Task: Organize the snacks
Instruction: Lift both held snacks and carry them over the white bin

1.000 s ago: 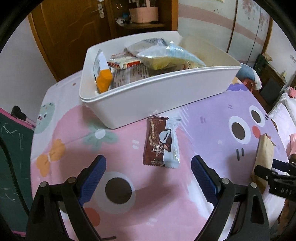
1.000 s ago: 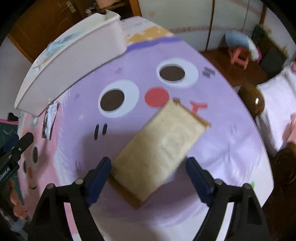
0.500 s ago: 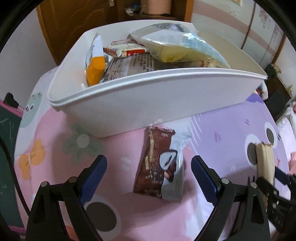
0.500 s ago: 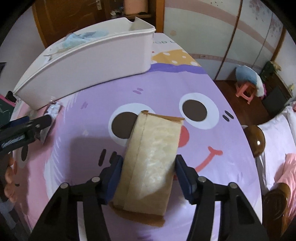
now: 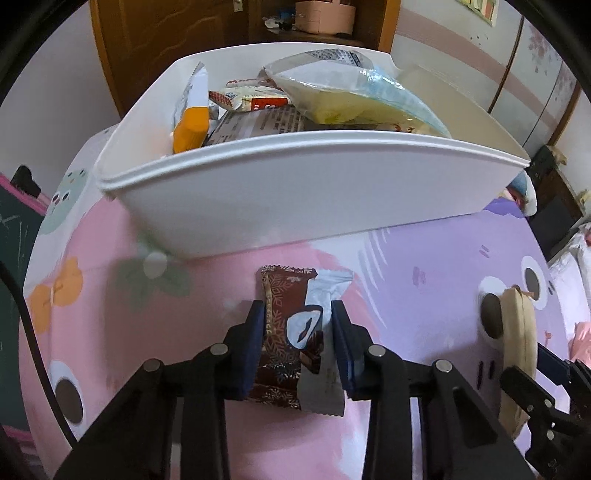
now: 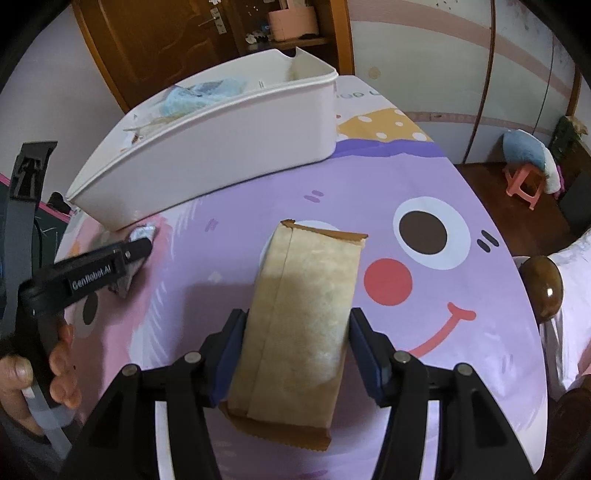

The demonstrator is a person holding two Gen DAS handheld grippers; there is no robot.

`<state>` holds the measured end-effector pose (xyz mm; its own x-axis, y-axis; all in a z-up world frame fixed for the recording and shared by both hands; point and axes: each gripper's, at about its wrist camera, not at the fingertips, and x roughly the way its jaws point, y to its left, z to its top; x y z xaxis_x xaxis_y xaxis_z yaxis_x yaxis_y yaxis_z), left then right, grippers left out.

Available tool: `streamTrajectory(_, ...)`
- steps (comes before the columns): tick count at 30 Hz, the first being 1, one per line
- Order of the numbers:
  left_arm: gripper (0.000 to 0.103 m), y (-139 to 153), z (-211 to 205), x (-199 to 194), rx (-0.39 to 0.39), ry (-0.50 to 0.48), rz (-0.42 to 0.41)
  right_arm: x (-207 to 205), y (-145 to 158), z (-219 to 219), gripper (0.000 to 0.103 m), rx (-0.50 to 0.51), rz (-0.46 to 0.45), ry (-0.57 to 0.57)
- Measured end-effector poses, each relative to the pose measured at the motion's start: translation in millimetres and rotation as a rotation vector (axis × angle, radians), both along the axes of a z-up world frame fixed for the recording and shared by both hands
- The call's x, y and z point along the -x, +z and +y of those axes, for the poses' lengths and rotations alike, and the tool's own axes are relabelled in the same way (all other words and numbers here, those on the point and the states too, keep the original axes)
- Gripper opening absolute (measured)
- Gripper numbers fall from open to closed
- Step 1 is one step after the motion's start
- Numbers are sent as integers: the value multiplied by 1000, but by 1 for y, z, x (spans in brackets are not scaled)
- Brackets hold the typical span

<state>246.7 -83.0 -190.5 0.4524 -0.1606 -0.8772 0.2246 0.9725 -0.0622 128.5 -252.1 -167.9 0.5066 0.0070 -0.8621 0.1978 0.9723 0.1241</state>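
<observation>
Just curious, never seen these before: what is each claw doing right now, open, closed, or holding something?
Left gripper: closed on the brown chocolate snack packet.
Right gripper: closed on the tan paper-wrapped snack.

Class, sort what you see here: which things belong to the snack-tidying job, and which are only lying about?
Part of the job:
white bin
brown and white snack packet, in the left claw
tan packet, in the right claw

Lying about:
pink stool
pink box
</observation>
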Motion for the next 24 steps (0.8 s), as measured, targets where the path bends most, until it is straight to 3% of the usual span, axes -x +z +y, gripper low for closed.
streamTrajectory(14, 32, 72, 32, 77, 77, 47, -61, 13, 44, 9, 56, -33, -101, 45)
streamTrajectory(19, 32, 99, 45, 94, 87, 60, -81, 16, 83, 16, 56, -13, -179, 82)
streamTrajectory(24, 32, 144, 47, 98, 80, 48, -151, 10, 137, 26, 56, 17, -282, 132)
